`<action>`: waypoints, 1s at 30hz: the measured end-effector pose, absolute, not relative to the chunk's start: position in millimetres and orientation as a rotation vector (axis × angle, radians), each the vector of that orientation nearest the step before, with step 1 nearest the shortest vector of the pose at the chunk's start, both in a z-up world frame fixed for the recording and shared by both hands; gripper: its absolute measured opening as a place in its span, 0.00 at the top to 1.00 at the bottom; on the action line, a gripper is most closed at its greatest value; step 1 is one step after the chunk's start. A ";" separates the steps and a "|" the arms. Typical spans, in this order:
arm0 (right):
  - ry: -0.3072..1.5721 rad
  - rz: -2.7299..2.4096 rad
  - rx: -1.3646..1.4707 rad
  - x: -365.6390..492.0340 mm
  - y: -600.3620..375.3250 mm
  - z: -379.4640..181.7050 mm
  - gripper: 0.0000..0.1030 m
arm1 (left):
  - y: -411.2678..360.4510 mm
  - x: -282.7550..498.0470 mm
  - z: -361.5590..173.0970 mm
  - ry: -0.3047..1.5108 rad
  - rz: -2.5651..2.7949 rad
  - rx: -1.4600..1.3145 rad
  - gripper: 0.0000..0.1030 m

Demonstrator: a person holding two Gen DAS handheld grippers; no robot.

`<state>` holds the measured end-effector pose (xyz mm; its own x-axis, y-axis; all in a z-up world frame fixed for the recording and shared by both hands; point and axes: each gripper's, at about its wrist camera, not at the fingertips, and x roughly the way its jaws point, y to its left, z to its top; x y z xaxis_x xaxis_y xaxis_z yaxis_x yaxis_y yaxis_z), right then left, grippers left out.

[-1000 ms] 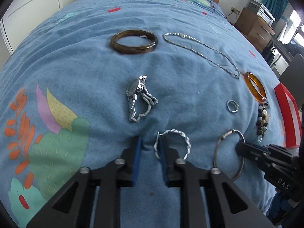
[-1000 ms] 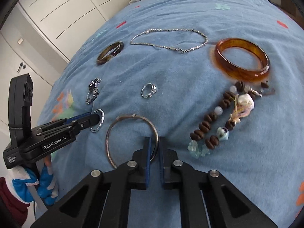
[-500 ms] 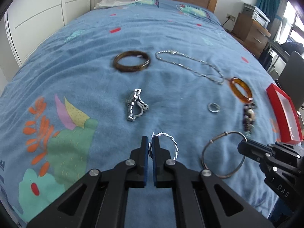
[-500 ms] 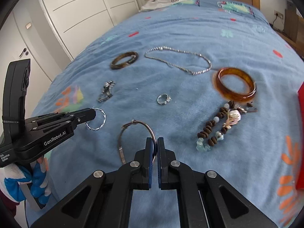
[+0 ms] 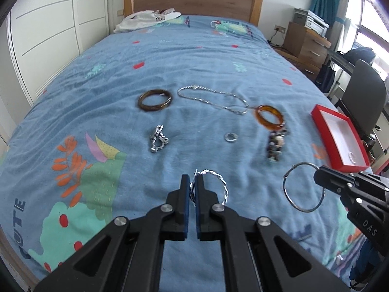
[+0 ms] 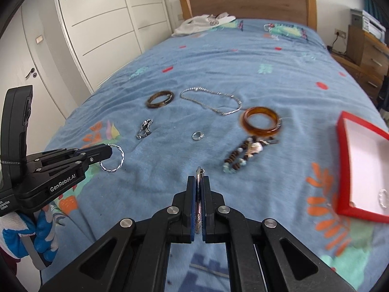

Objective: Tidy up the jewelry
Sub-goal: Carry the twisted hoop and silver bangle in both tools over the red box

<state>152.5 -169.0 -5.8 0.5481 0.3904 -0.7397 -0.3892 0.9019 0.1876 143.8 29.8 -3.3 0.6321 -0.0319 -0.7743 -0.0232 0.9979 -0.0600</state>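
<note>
1. Right — my left gripper point(image 5: 192, 189) is clamped on the twisted silver bangle point(image 5: 220, 182), whose loop hangs off to the right of the pads, clear of the blue bedspread point(image 5: 194, 60).
2. My right gripper point(image 6: 200, 189) is clenched on the thin silver hoop point(image 6: 198, 174); from its own camera the hoop sits edge-on between the pads, and the left camera shows the ring hanging to the left of that claw.
3. The relation that matters: the red box point(image 6: 341, 146) lies to the right of both claws, near the bed's right edge, its long side running away from me towards the headboard.
4. The right hand is plainly nearer to it — the left one is well apart, with the right claw between it and the box.
5. So I'd judge the hoop goes in first, swung rightwards over the near red wall; one small ring point(image 6: 382, 198) already sits in the near corner.
6. Still on the bedspread: two amber bangles, chain, beads.
</note>
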 end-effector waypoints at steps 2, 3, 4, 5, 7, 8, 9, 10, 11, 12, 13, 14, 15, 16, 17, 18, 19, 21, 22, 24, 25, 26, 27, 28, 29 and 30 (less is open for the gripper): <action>0.863 0.448 0.000 144.5 -176.2 0.8 0.96 | 23.0 137.6 2.6 0.880 -0.017 -0.062 0.97; 0.854 0.438 0.002 139.3 -182.3 4.9 0.96 | 17.8 133.6 6.4 0.875 -0.025 -0.057 0.97; 0.851 0.433 0.004 136.4 -185.9 7.1 0.96 | 13.7 131.0 8.7 0.872 -0.031 -0.054 0.97; 0.846 0.426 0.006 133.1 -189.9 9.6 0.96 | 9.6 128.8 10.7 0.870 -0.037 -0.051 0.97; 0.836 0.410 0.006 125.9 -201.1 14.9 0.96 | -0.6 124.3 15.5 0.865 -0.056 -0.047 0.97; 0.831 0.403 0.008 123.6 -206.2 17.4 0.96 | -5.7 122.5 17.8 0.863 -0.065 -0.044 0.97; 0.827 0.394 0.011 120.9 -211.5 20.1 0.96 | -11.3 121.6 19.8 0.862 -0.076 -0.040 0.97; 0.822 0.383 0.011 118.8 -217.1 22.8 0.96 | -19.3 121.7 22.2 0.861 -0.093 -0.036 0.97; 0.818 0.373 0.012 116.8 -222.9 25.2 0.96 | -24.7 122.6 23.5 0.861 -0.101 -0.034 0.97; 0.813 0.361 0.015 115.9 -229.9 28.2 0.96 | -33.5 124.5 26.0 0.860 -0.118 -0.031 0.97; 0.810 0.353 0.017 115.7 -235.4 30.5 0.96 | -39.7 126.2 27.8 0.859 -0.130 -0.030 0.97; 0.803 0.338 0.020 115.9 -243.7 34.0 0.97 | -47.8 129.0 30.0 0.857 -0.145 -0.028 0.97; 0.798 0.326 0.022 116.7 -251.0 36.7 0.96 | -55.8 132.1 32.0 0.855 -0.159 -0.026 0.97; 0.792 0.312 0.024 117.6 -259.6 40.1 0.96 | -68.2 137.1 35.0 0.853 -0.181 -0.021 0.97; 0.788 0.302 0.026 118.4 -265.5 42.0 0.96 | -75.6 140.2 36.2 0.853 -0.194 -0.019 0.97; 0.783 0.288 0.029 120.7 -275.1 45.0 0.96 | -88.8 146.2 38.9 0.852 -0.219 -0.015 0.97; 0.777 0.269 0.033 124.4 -287.7 48.7 0.97 | -98.8 149.9 40.4 0.851 -0.234 -0.011 0.97; 0.769 0.243 0.038 130.7 -306.0 52.8 0.96 | -121.2 160.4 43.8 0.849 -0.273 -0.004 0.97; 0.765 0.224 0.043 136.2 -320.1 55.3 0.96 | -134.9 167.4 45.5 0.847 -0.297 0.002 0.97; 0.763 0.196 0.053 145.8 -341.0 57.4 0.96 | -159.1 179.4 47.3 0.843 -0.337 0.012 0.97; 0.762 0.180 0.056 151.1 -353.8 58.3 0.96 | -174.1 186.9 47.5 0.842 -0.361 0.015 0.97; 0.763 0.165 0.057 156.5 -364.4 58.1 0.96 | -186.5 193.2 47.0 0.844 -0.381 0.017 0.97; 0.765 0.151 0.060 161.6 -374.5 56.8 0.96 | -199.9 199.4 46.1 0.845 -0.401 0.021 0.97; 0.768 0.138 0.064 167.6 -384.6 54.9 0.96 | -215.4 206.9 43.8 0.848 -0.423 0.028 0.97; 0.771 0.125 0.068 174.4 -395.4 52.0 0.96 | -227.6 213.0 41.1 0.852 -0.438 0.034 0.97; 0.775 0.113 0.073 179.9 -404.0 48.8 0.96 | -240.5 218.7 37.5 0.856 -0.456 0.041 0.97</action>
<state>179.9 -404.0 48.8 0.7091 0.1290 -0.6932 -0.0752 0.9913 0.1075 218.7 -240.5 37.5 0.5654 -0.3712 -0.7366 0.4037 0.9033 -0.1453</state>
